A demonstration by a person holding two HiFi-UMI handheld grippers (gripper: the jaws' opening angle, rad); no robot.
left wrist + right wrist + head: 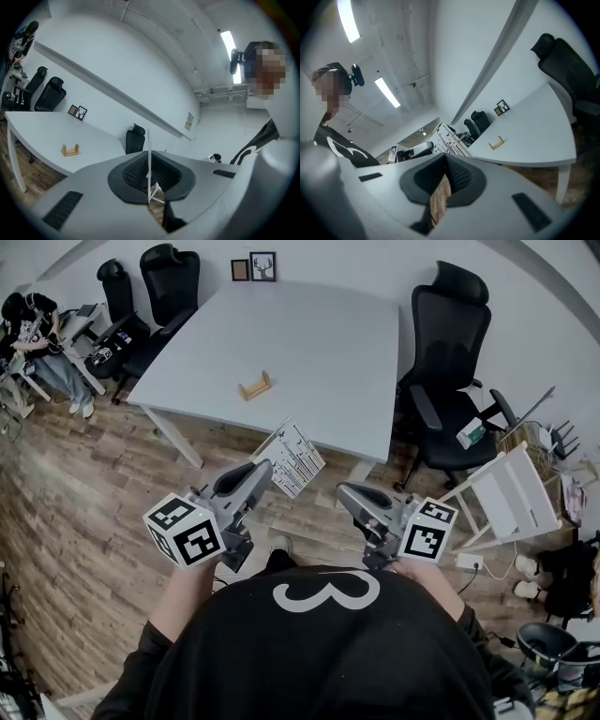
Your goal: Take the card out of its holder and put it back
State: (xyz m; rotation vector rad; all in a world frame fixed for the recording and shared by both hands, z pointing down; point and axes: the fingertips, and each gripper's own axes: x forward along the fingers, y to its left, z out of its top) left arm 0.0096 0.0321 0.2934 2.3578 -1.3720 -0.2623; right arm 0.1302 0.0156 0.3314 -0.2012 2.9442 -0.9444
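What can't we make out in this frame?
Card print: too small in the head view, edge-on in the left gripper view.
Holder slot: too small and far in every view.
Left gripper hold on the card: covered by its own body in the head view.

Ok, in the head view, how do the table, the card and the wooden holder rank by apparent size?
Largest to smallest:
1. table
2. card
3. wooden holder
The card is nearer the camera than the holder, so that gap may be exaggerated.
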